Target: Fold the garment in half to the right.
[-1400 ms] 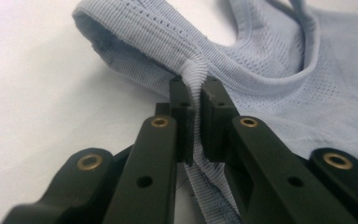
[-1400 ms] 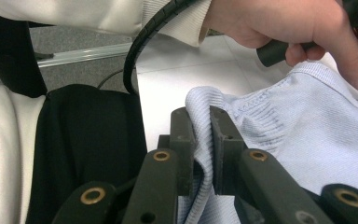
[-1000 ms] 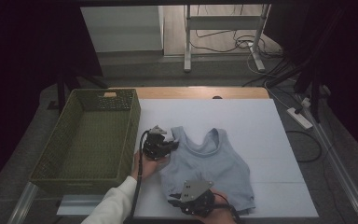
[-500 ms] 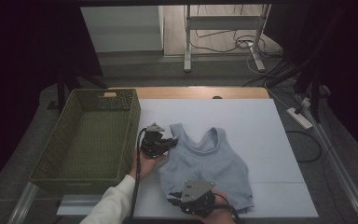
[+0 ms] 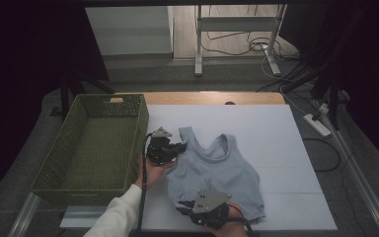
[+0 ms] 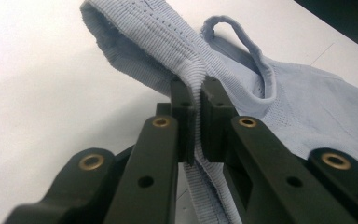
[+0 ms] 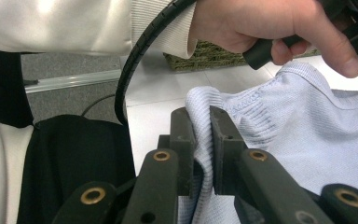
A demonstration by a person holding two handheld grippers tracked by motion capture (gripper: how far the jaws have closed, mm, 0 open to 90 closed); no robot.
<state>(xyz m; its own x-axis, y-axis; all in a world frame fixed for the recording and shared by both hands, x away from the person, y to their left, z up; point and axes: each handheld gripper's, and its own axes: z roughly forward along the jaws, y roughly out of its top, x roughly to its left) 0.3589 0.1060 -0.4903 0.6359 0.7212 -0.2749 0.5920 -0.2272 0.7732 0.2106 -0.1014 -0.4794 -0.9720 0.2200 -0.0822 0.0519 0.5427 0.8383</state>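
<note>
A light blue knitted tank top (image 5: 217, 173) lies on the white table, neck opening facing the far side. My left gripper (image 5: 170, 149) is shut on its left shoulder strap (image 6: 186, 60); the ribbed edge runs pinched between the two black jaws and lifts a little off the table. My right gripper (image 5: 190, 207) is shut on the top's near left hem corner (image 7: 203, 116), with folded cloth squeezed between its jaws. In the right gripper view the other hand (image 7: 279, 23) and its black cable (image 7: 140, 56) show beyond the cloth.
A green woven basket (image 5: 59, 173) stands at the table's left, close to the left hand. The white table surface (image 5: 276, 133) stretches to the right and far side of the top. Table legs and cables lie on the floor beyond.
The left gripper has shifted slightly with the strap still in its jaws. The right gripper has kept still.
</note>
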